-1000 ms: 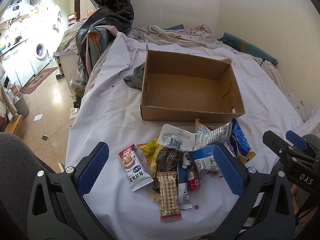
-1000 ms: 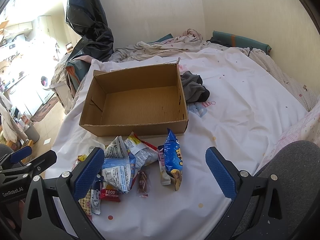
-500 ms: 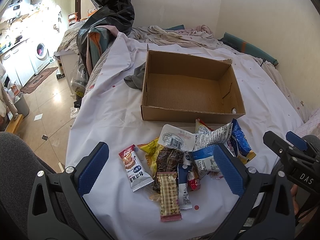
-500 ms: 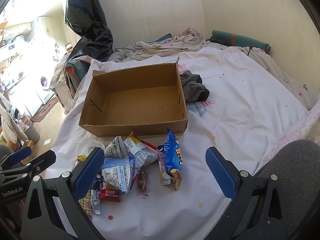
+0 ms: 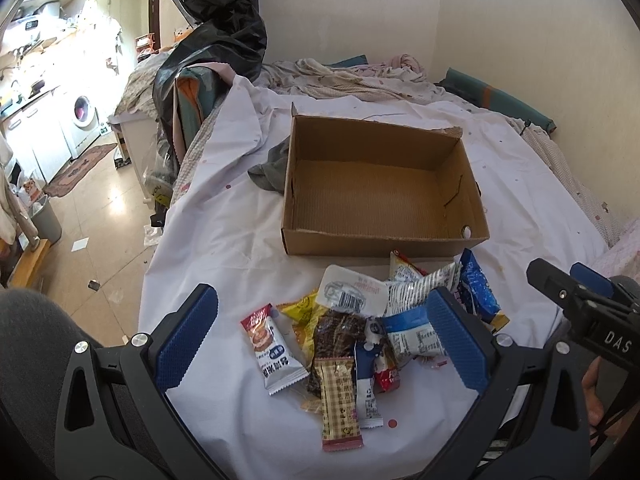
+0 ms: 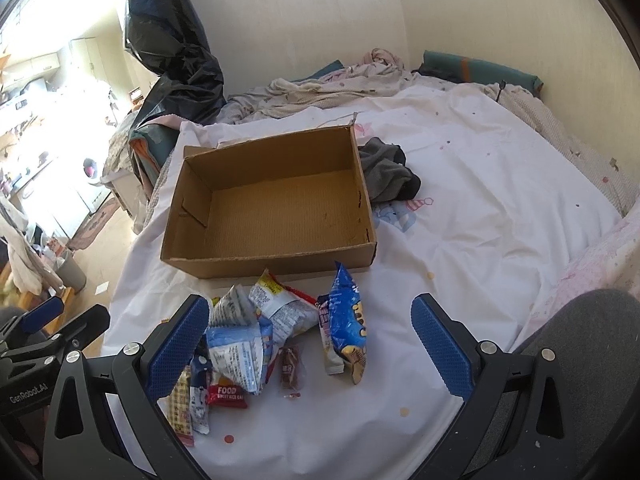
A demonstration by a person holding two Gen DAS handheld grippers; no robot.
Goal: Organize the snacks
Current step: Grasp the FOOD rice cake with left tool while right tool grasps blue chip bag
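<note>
On the white bedsheet (image 5: 224,240), the left gripper (image 5: 320,344) hovers wide open, holding nothing, over the pile of mixed foil snack packets (image 5: 360,320); the empty brown cardboard box (image 5: 380,184) sits just beyond. The right gripper (image 6: 308,344) is likewise spread wide and empty.

Black plastic bag (image 5: 216,36), washing machine (image 5: 84,114) (far left), grey cloth (image 6: 390,174).

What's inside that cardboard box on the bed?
Nothing: the cardboard box shows only its bare brown floor. The snack packets all lie outside, in front of it. The near wall hides a thin strip of floor.
</note>
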